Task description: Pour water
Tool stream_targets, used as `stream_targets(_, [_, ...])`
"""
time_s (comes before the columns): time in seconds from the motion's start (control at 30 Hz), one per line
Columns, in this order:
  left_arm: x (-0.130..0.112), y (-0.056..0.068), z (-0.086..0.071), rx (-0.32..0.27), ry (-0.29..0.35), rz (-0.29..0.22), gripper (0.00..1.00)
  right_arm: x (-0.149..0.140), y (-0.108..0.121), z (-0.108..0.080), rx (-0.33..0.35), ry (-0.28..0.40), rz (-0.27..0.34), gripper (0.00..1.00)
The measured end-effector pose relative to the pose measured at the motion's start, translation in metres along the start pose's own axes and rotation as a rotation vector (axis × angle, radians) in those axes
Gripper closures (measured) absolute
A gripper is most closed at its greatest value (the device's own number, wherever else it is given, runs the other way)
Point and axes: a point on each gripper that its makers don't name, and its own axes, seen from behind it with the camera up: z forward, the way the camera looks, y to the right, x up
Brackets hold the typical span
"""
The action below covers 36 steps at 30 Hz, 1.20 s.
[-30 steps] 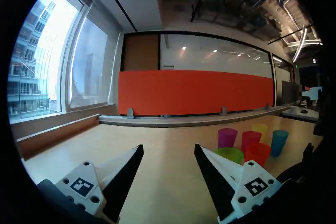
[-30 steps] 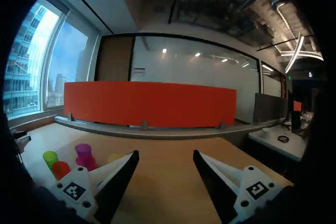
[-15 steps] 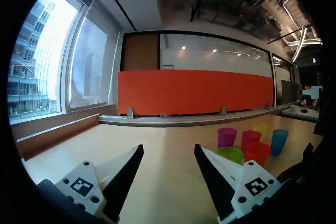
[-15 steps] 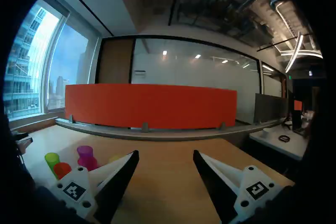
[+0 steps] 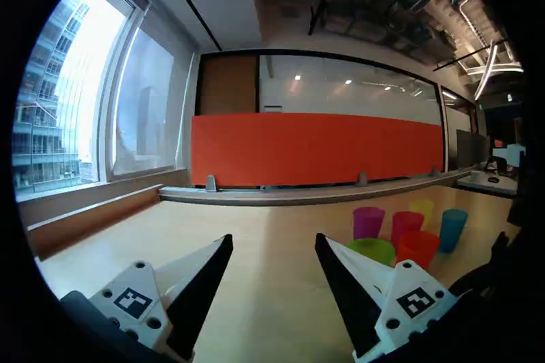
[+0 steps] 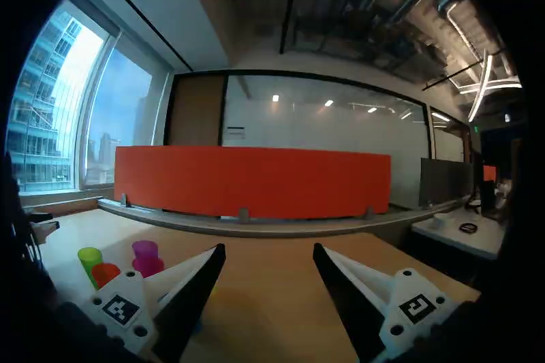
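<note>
Office room, daylit: tall window (image 5: pixel 68 104) along one side, glass wall behind, pipes exposed overhead.

Orange partition (image 5: pixel 313 148): long panel standing upright along the far edge of the table.

Table (image 5: pixel 272 298): pale wood top, spanning the foreground in both views.

Left gripper (image 5: pixel 273 239): low over the table and pointing toward the partition. Jaws spread wide with bare tabletop between them; nothing held.

Right gripper (image 6: pixel 269 248): low over the table, likewise aimed at the partition. Jaws equally wide apart, nothing between them.

Cups, six, plastic, upright, clustered on the table to the right of the left gripper in the left gripper view:
- blue cup (image 5: pixel 452 229), outermost on the right;
- purple cup (image 5: pixel 368 222), leftmost of the back row;
- pink cup (image 5: pixel 407 222), just beside the purple one;
- yellow cup (image 5: pixel 422 208), farthest back;
- orange cup (image 5: pixel 417 247), in front of the pink one;
- green cup (image 5: pixel 371 250), nearest, its lower part hidden behind the gripper's finger.

In the right gripper view the green, orange and purple cups sit at far left, beyond that gripper's left finger. Contents cannot be told.
</note>
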Motion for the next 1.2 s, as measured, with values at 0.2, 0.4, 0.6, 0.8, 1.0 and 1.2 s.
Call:
stream_targets(0.2, [0.0, 0.0, 0.0, 0.0, 0.0, 0.0, 0.11, -0.008, -0.008, 0.005, 0.022, 0.017, 0.01, 0.0])
stream_targets(0.4, [0.0, 0.0, 0.0, 0.0, 0.0, 0.0, 0.11, -0.014, -0.013, 0.009, 0.019, 0.04, 0.016, 0.0])
stream_targets(0.6, [0.0, 0.0, 0.0, 0.0, 0.0, 0.0, 0.11, -0.033, -0.01, 0.013, 0.019, 0.018, 0.025, 0.0])
stream_targets(0.8, [0.0, 0.0, 0.0, 0.0, 0.0, 0.0, 0.11, -0.048, -0.001, 0.016, 0.004, -0.009, 0.036, 0.0])
stream_targets(1.0, [0.0, -0.001, 0.0, 0.0, 0.0, 0.0, 0.11, -0.061, 0.0, 0.015, 0.014, -0.029, 0.047, 0.0])
stream_targets(1.2, [0.0, -0.001, 0.0, 0.0, 0.0, 0.0, 0.11, -0.068, 0.0, 0.017, 0.016, -0.031, 0.036, 0.0])
